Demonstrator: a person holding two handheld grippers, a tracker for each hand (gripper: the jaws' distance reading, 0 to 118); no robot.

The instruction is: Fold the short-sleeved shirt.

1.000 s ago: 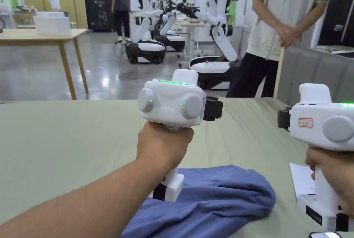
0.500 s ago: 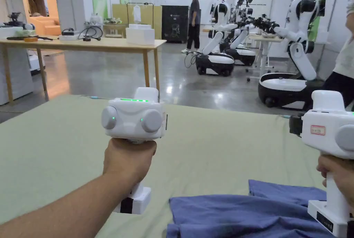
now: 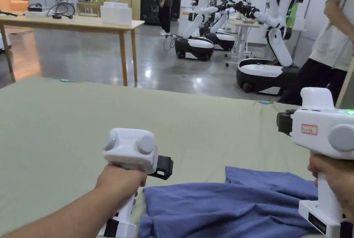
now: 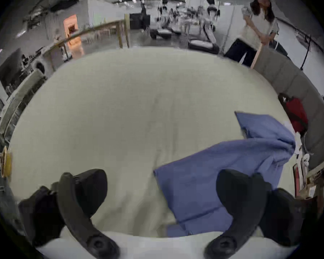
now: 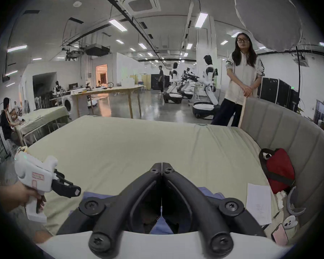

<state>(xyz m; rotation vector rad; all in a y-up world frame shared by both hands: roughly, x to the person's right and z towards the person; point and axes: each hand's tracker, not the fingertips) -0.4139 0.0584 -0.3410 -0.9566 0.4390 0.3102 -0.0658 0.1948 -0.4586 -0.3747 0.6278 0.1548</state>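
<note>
The blue short-sleeved shirt (image 3: 235, 207) lies loosely spread on the pale green surface (image 3: 86, 124), near the front right. My left gripper (image 3: 164, 168) is low at the shirt's left edge, pointing right. In the left gripper view its jaws (image 4: 161, 186) are wide open, with the right jaw over the shirt (image 4: 213, 169) and nothing held. My right gripper (image 3: 282, 123) is held up above the shirt's right side. Its jaws (image 5: 162, 166) are closed tip to tip on nothing, with blue cloth (image 5: 161, 225) below them.
A grey padded wall (image 5: 288, 132) borders the surface on the right, with a red bag (image 5: 277, 169), a paper sheet (image 5: 258, 203) and a phone (image 5: 280, 234) beside it. A person (image 3: 332, 41) stands past the far right corner. Robots (image 3: 269, 41) and a wooden table (image 3: 76, 24) are beyond.
My left gripper has come down from chest height to the shirt's left edge. The shirt now lies flatter, with a corner showing. The head camera has panned; the right gripper stays raised.
</note>
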